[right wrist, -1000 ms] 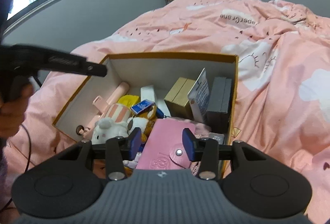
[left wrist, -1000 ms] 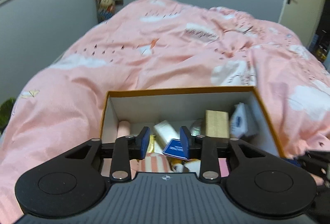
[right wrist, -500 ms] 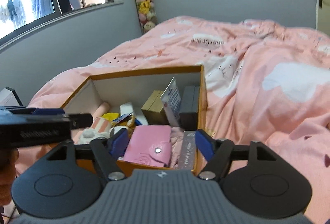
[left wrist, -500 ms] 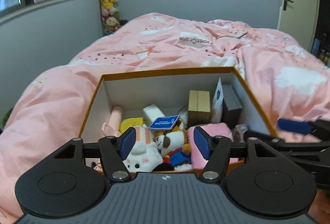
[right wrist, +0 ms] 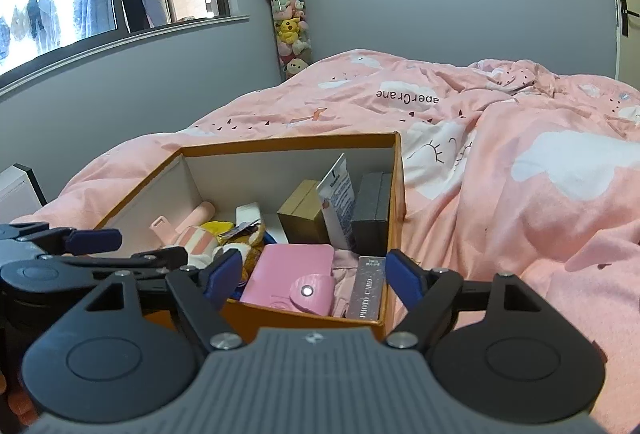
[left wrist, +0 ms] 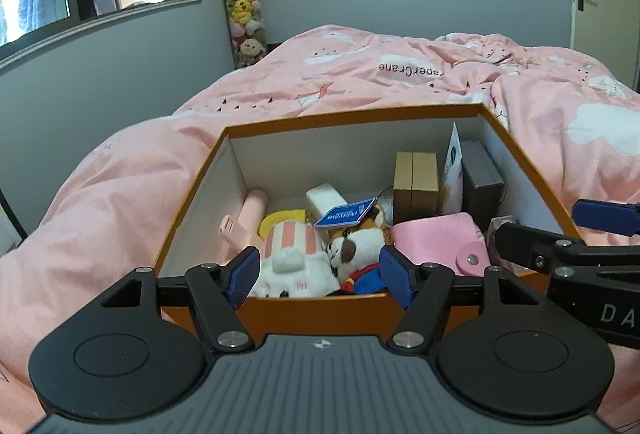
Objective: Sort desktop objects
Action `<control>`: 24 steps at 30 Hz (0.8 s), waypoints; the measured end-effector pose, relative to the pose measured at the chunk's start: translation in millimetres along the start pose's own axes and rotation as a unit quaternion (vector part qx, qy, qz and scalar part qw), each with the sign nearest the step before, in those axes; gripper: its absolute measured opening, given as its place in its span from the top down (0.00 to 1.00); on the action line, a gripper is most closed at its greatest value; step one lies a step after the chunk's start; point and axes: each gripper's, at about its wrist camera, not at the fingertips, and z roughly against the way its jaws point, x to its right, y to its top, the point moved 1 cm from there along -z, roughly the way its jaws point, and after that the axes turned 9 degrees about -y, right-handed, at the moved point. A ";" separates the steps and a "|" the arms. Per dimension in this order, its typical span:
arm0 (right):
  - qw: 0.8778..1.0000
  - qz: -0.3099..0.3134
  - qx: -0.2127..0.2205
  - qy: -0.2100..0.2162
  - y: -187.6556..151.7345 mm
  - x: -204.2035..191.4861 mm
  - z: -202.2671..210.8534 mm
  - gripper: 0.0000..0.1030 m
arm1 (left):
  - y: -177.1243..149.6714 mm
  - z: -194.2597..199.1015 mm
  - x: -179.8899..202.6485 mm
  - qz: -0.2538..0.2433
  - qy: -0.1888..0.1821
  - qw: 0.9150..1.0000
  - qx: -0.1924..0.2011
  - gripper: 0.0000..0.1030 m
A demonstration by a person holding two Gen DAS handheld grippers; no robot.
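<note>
Centrally, a silver strip [right wrist: 366, 290] reading "PHOTO CARD" is leaning in the orange box [right wrist: 304, 318]; both grippers' jaws are opening, grasping nothing

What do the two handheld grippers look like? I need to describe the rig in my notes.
Both match. The left gripper and the right gripper have black linkage arms with silver pivot screws, two round black discs and a ribbed grey body bearing a small compass-like mark. The finger pads are blue. Seen from the left wrist view, the right gripper's side carries white letters, "DA" legible. No cables or sleeves show.
</note>
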 end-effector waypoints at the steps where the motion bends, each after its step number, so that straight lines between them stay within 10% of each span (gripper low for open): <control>1: 1.000 0.001 0.001 -0.001 -0.8 -0.4 -0.8 0.20 | -0.8 -0.9 -0.5 0.002 -0.001 1.000 -0.002 0.24; 24: 0.999 -0.013 -0.039 -0.004 -10.3 1.9 -20.4 0.16 | -8.2 -15.9 -6.3 0.035 0.007 0.999 0.005 0.11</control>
